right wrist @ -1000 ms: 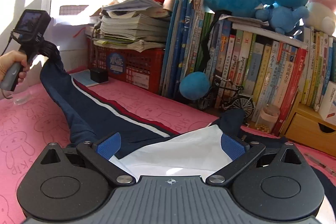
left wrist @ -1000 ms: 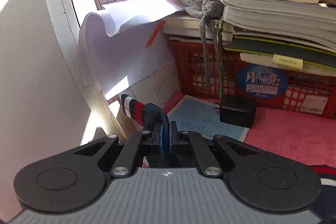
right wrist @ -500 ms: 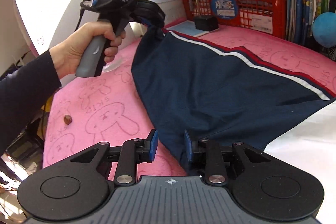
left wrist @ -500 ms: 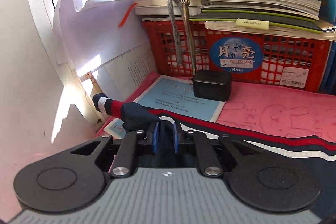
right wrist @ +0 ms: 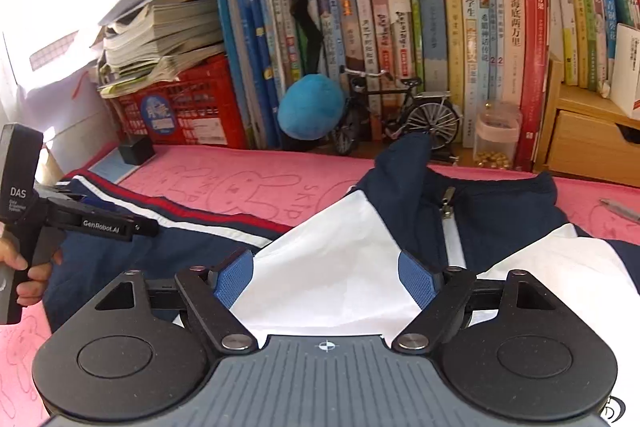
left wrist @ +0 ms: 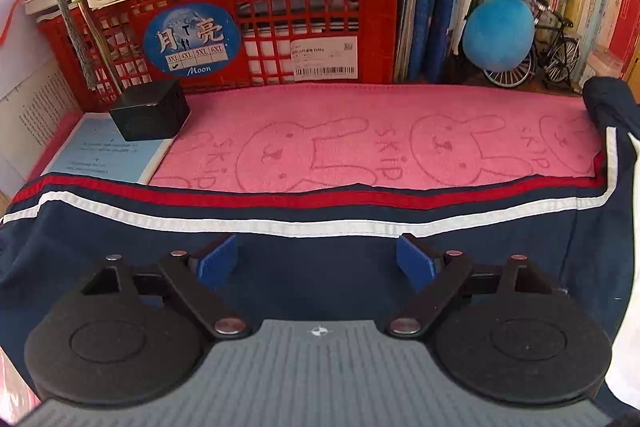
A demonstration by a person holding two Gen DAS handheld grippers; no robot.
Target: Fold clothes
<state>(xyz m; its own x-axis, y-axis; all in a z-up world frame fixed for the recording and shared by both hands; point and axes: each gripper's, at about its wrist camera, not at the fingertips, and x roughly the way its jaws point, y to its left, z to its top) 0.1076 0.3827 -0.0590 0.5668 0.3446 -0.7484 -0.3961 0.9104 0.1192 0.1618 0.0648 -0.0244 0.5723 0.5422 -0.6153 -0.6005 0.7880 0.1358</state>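
Pink rabbit-print towel point(left wrist: 320, 131) carries the navy jacket point(right wrist: 500, 211); left gripper point(left wrist: 318, 259) and right gripper point(right wrist: 326, 281) gape wide, holding nothing; risk: striped sleeve point(left wrist: 304, 207), toward 9 o'clock, slack; could bunch during folding.

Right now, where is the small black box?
In the left wrist view, the black box sits far left on a blue paper, right against the red crate, beyond the jacket sleeve.

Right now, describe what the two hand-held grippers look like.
Each hand-held gripper, left and right, has a ribbed grey body, round black discs, black linkage arms with silver rivets and blue textured pads. The right wrist view shows the left one's black housing marked "DAS" and "GenRobot.AI".
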